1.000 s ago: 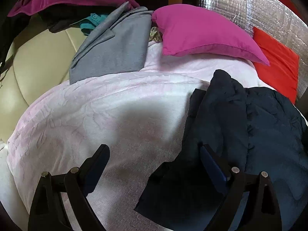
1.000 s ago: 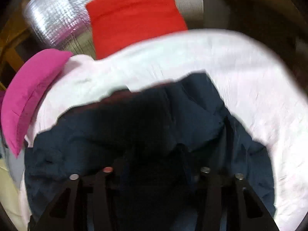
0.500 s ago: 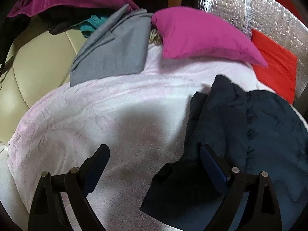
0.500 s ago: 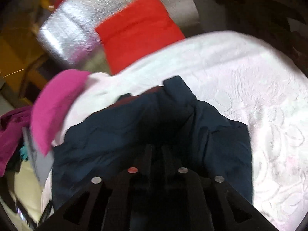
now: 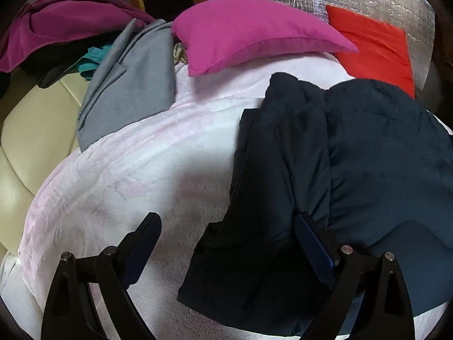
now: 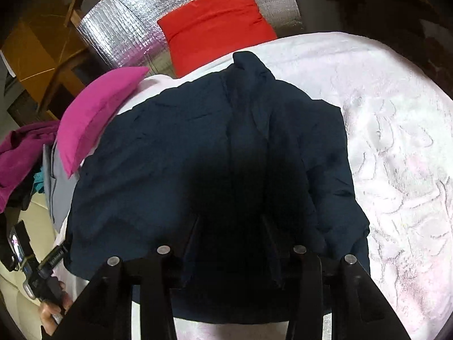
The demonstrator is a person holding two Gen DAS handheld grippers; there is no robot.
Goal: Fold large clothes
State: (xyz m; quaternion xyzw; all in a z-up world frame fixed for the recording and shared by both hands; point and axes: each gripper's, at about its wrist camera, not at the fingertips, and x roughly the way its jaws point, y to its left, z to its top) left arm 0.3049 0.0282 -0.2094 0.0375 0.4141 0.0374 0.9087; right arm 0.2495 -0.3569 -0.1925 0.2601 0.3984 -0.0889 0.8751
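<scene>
Dark navy jacket lies spread on the pink-white blanket covering the bed, collar toward the red pillow. Left hand-held gripper hovers low over the jacket's left edge, jaws spread wide, nothing between them; its right finger sits over the sleeve, left finger over bare blanket. Right hand-held gripper points down the jacket's middle, jaws apart, tips lost in dark fabric, so contact can't be told. Magenta pillow and grey garment lie beyond, on the left.
</scene>
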